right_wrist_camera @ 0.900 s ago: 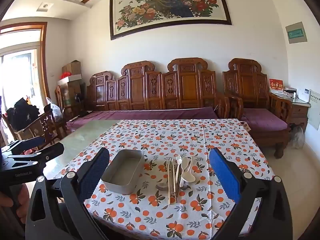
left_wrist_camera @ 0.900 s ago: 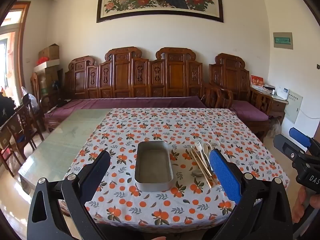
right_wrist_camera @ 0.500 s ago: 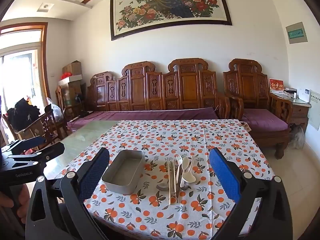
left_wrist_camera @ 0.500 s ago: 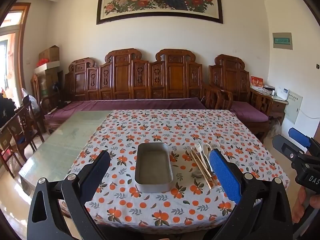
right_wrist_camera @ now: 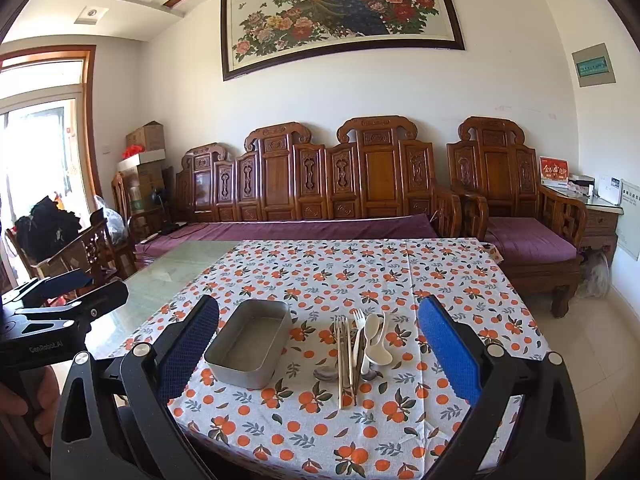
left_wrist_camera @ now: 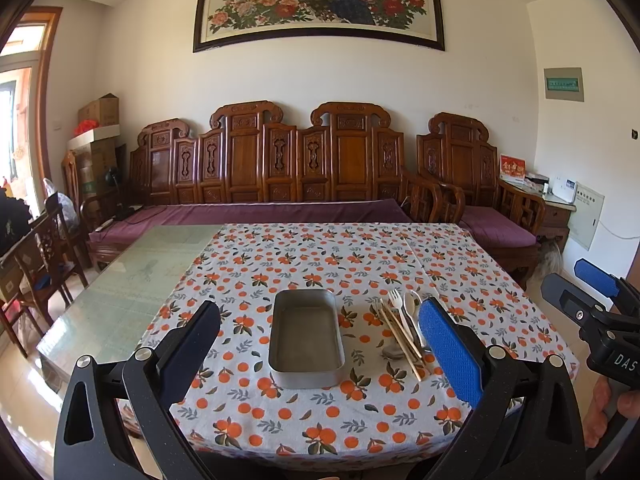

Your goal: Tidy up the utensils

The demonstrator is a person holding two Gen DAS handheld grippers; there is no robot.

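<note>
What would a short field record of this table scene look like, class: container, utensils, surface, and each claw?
container: metal tray, empty, on the tablecloth
utensils: pile of forks, spoons and chopsticks, lying beside the tray, outside it
surface: orange-print cloth over part of a glass-topped table
left claw: open, holding nothing
right claw: open, holding nothing

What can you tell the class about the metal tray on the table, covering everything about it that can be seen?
The metal tray is a shallow rectangular tin with rounded corners, dull grey like brushed steel, with low upright walls and a flat floor. It is empty and has no lid on it. It lies flat on the orange-patterned tablecloth, long side running away from the camera. The pile of utensils lies to its right, apart from it. Nothing touches it but the cloth.
</note>
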